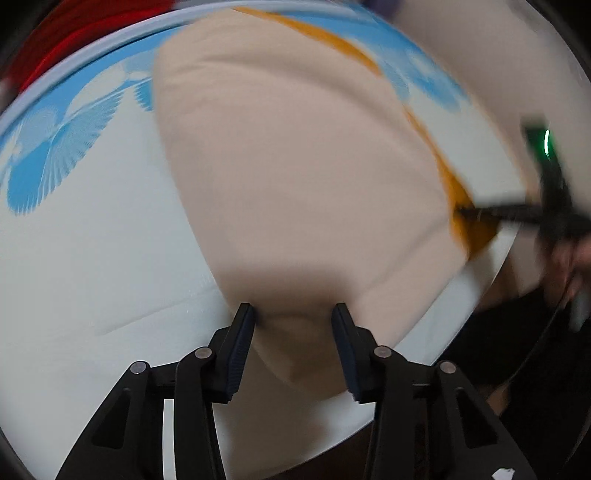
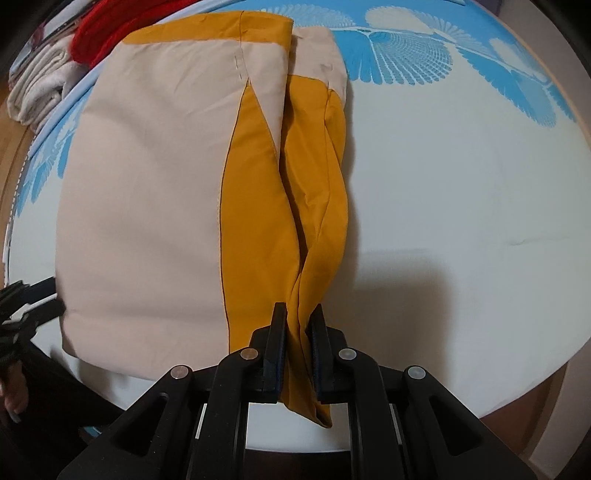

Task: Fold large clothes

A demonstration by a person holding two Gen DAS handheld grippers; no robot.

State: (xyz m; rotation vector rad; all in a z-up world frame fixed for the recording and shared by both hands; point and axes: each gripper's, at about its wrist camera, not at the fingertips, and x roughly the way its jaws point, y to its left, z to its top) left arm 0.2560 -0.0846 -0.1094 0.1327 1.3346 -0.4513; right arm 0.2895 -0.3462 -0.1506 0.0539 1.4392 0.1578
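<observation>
The beige and mustard garment (image 2: 155, 206) is lying partly folded on a bed (image 2: 461, 206) with a white cover printed with blue feathery patterns, its near edge close to the bed's near edge. It is looking like a large piece already brought into a rough rectangle: a broad beige panel on one side, a mustard band running lengthwise beside it, and a looser mustard flap bunching toward the near corner. The cloth is looking thin and soft, so it will probably sag when lifted.

The right gripper (image 2: 297, 343) is pinching that mustard flap, its jaws narrow and pressing on the fabric. The left gripper (image 1: 293, 343) is straddling a beige bulge at the other near corner, its jaws half wide; the view is blurred, and I cannot tell whether the pads are pressing.

The step in hand seems to be gripping both near corners. The next move likely calls for lifting them together and carrying the edge over evenly toward the far edge.

Beyond the bed's far corner, red cloth (image 2: 107, 29) and pale folded fabric (image 2: 40, 88) are lying.
</observation>
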